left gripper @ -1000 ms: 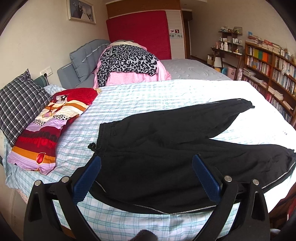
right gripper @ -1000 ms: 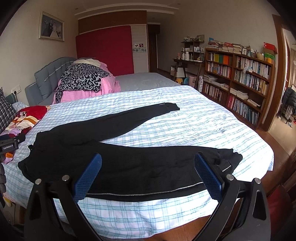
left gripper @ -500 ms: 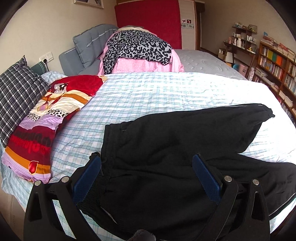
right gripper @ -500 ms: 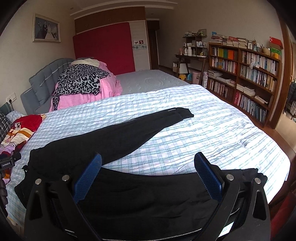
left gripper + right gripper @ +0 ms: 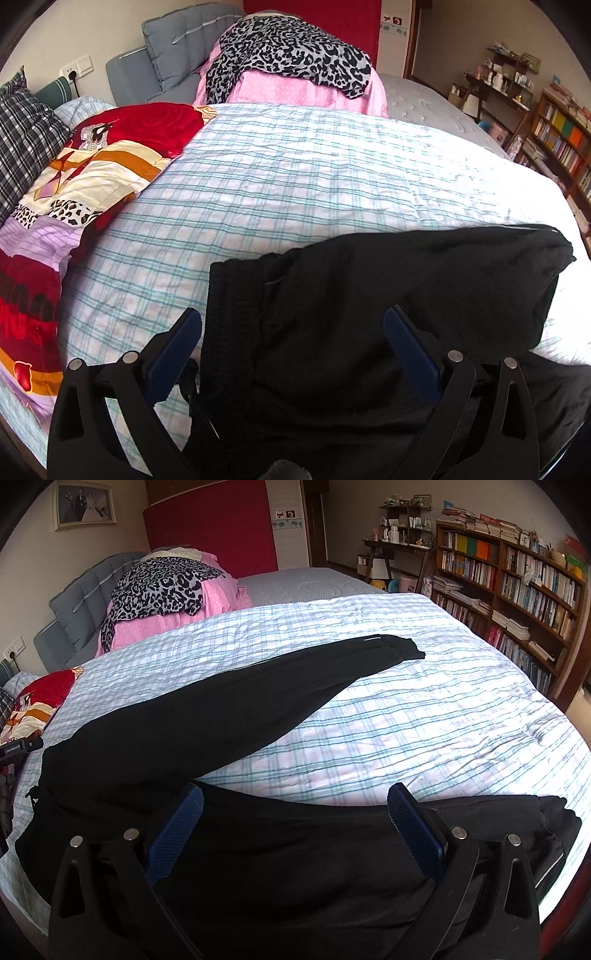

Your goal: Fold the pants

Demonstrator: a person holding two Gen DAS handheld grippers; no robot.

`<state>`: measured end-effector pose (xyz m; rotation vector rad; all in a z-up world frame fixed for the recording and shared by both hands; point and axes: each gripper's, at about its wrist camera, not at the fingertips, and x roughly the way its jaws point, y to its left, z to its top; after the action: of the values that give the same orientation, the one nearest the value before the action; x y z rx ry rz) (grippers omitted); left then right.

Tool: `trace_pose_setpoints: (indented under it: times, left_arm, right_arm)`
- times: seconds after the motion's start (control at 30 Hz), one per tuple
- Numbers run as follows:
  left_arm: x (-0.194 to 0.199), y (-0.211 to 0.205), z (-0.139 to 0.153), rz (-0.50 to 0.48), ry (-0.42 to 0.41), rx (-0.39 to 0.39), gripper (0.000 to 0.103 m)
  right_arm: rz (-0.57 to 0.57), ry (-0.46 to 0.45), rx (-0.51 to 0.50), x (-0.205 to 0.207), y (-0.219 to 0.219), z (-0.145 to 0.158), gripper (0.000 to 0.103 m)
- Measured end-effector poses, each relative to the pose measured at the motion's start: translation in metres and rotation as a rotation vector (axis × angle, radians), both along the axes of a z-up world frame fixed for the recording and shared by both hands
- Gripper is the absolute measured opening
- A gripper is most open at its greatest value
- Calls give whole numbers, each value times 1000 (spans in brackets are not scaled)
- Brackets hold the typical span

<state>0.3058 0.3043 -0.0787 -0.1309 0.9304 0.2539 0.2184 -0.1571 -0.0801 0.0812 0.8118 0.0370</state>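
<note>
Nearest to us, the left gripper stands spread wide, its blue pads far apart and clasping nothing. Between and beneath them lie the black pants, with the ribbed waistband just inside the left pad. We cannot tell for certain whether the pads rest on the cloth or hover just over it.

The right gripper is likewise gaping, empty, its blue pads straddling the near leg of the pants, which runs along the bed's front edge to a cuff at our right.

Farther on, the other leg stretches diagonally across the checked bedspread, ending in its cuff toward the middle of the bed. The two legs lie apart in a V, joined at the left.

Left of the pants we see a red and orange patterned quilt and a plaid pillow. Beyond, a leopard-print cloth is draped over pink bedding against the grey headboard. A bookshelf lines the far right wall.
</note>
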Motion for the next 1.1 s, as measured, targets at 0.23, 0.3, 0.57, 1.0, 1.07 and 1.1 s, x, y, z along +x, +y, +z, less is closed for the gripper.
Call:
trace_pose_setpoints:
  times: [0.23,0.3,0.57,1.0,1.07,1.1]
  left_arm:
    - [41,36,-15,13,6,-87,88]
    - [52,43,-22,3,17,-110,85]
    - [71,51,-60,-87,84,-63,82]
    - [58,65,-61,-55,57,-66,34]
    - [53,62,-56,-63,38,-61,33]
    - [50,61,-53,-69,29,-58,32]
  right_arm:
    - [-2,30,0,29,7,-13,101]
    - [-3,41,3,34,8,-15,101]
    - [17,86,-9,53,22,-31,101]
    - [-4,88,-45,76,18,-38,101]
    - [-25,79,-57,83,10,-35,101]
    - [-39,79,-58,88,4,-34,101]
